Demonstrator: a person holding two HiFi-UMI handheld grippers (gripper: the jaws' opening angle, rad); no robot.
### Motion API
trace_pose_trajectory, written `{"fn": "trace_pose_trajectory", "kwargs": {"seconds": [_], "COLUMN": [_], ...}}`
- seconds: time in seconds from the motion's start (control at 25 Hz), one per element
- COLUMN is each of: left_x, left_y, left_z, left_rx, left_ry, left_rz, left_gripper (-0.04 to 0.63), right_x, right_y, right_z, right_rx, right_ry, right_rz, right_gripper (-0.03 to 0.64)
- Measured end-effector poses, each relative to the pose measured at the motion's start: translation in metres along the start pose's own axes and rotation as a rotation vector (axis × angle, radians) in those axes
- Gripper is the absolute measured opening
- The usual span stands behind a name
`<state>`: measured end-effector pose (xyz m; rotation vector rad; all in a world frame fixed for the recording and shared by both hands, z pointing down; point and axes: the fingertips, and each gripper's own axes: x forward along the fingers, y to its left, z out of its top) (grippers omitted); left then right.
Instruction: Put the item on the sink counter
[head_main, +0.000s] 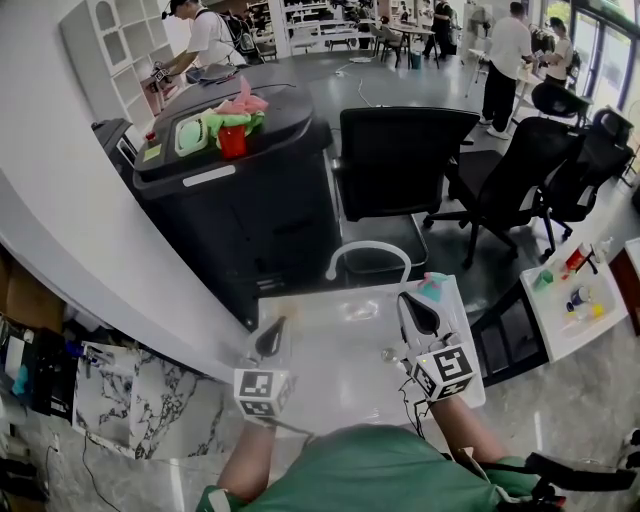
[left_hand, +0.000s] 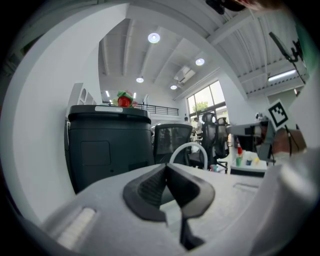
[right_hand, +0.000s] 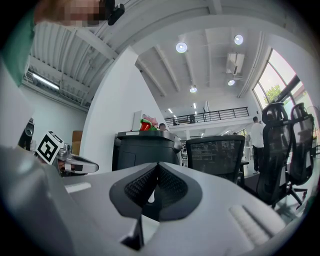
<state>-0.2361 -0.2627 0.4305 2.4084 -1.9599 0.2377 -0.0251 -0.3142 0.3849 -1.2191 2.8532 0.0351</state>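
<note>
1. Two hand-held grippers are hovering over the white table (head_main: 330, 390). The left hand-held gripper (head_main: 270, 340) (left_hand: 166, 175) and the right hand-held gripper (right_hand: 158, 172) (head_main: 420, 315) are both pressed together, pinching nothing.
2. The likely item, a teal-and-pink object (head_main: 432, 287), is sitting at the table's far corner, at 12 o'clock just beside the right hand-held gripper. Which item is meant is a judgement.
3. Risk: advancing with the jaws pressed together is likely to shove the object off the nearby edge at 1 o'clock.
4. Risk: swinging toward 11 o'clock is likely to bring the jaws against the arched faucet (head_main: 368, 244).
</note>
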Motion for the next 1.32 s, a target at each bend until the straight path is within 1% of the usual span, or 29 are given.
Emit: {"fn": "trace_pose_trajectory", "kwargs": {"seconds": [0.36,0.6,1.32], "left_x": [-0.001,-0.002,0.003], "left_y": [0.006,0.012,0.018], "left_z": [-0.01,-0.011,-0.014], "left_rx": [-0.012,-0.017,-0.022], "left_ry": [0.015,0.015,0.019], "left_rz": [0.003,0.015,0.011], "left_gripper": [-0.002,-0.002,-0.002], "right_x": [0.003,0.004,0.011], "right_y": [0.009,0.009,0.01], "right_z": [0.0,0.0,-0.003], "right_rx": [-0.017,-0.007,0.003], "right_ry": [-0.009,-0.012,-0.005], "right_rz": [0.012,0.007,0.006], "right_gripper": [0.002,0.002,0.002]}}
